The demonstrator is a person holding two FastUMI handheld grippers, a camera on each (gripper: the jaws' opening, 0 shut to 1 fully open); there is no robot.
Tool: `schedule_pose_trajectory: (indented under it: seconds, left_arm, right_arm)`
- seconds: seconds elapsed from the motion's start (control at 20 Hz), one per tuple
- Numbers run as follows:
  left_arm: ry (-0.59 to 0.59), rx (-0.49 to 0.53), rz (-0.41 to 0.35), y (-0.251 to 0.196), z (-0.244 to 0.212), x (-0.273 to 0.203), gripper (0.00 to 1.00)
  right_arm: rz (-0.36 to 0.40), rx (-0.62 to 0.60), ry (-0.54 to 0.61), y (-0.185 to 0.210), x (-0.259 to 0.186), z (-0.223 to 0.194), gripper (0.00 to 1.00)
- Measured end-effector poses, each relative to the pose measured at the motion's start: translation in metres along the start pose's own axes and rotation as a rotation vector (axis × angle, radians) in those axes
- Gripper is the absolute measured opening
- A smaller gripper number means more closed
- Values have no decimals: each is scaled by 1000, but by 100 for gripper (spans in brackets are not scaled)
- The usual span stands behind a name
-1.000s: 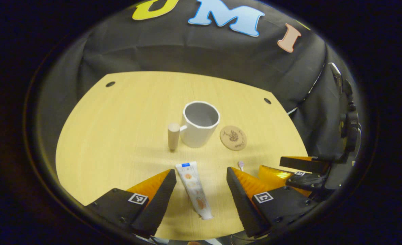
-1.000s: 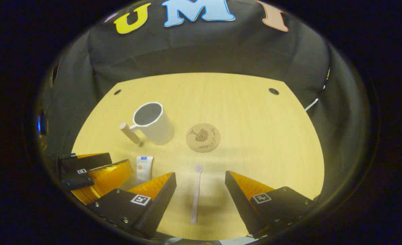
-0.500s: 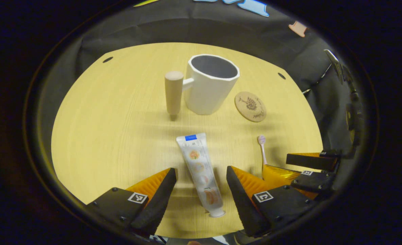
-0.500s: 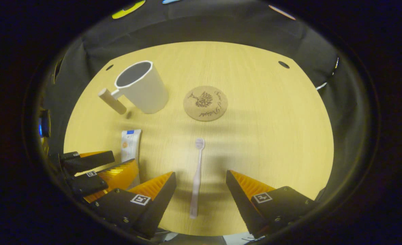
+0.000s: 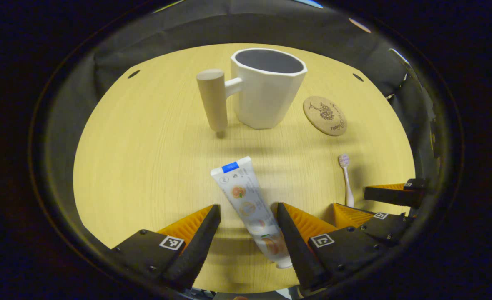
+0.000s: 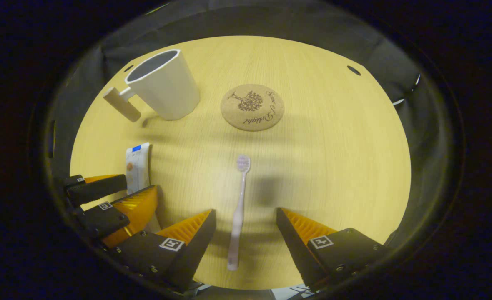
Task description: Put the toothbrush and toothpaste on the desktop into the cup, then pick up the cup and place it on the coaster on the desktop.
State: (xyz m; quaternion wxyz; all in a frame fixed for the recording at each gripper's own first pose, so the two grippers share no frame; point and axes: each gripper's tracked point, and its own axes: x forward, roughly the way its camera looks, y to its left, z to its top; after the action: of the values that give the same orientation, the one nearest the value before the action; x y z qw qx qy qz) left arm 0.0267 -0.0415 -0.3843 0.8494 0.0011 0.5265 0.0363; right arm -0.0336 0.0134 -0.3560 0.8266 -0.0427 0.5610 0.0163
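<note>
On the desktop (image 5: 137,166), the whole scene sits larger and closer than it did a second ago: both grippers have come down and forward toward the near edge, so the cup and coaster have slid toward the top of each view while the two small items have moved in between the fingers. That reads as the end of the approach and the start of the two pick-ups; nothing is lifted yet.

Far across the desktop stands the white cup (image 5: 267,89), upright and empty, its wooden handle (image 5: 212,102) to the left. Just right of it, apart from it, lies the round cork coaster (image 6: 252,107). Nearer lies the toothpaste (image 5: 250,206), flat, cap toward the near edge. To its right, well apart, lies the toothbrush (image 6: 238,212), head pointing far.

In the left gripper view, the left gripper (image 5: 246,233) is low over the desktop with its jaws wide apart, straddling the tube's near half; the right finger looks to be touching or just beside the tube, the left finger clear of it. In the right gripper view, the right gripper (image 6: 246,233) is likewise low, jaws wide apart, the toothbrush handle lying between them nearer the left finger, touching neither.
</note>
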Motion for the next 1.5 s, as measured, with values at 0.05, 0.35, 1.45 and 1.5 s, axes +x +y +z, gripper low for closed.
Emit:
schedule_pose_trajectory:
  seconds: [0.05,0.35,1.45,1.5]
  left_arm:
    - [-6,12,3,-2,0,1,96]
    - [1,-22,20,2,2,0,86]
    - [3,-97,-16,1,22,-12,25]
    - [-10,-96,-18,1,28,-20,25]
  right_arm:
    - [1,-1,-7,-1,5,-1,94]
    - [-3,11,51,-1,2,-9,93]
    - [26,47,86,-2,4,1,3]
    - [26,46,82,-2,4,1,2]
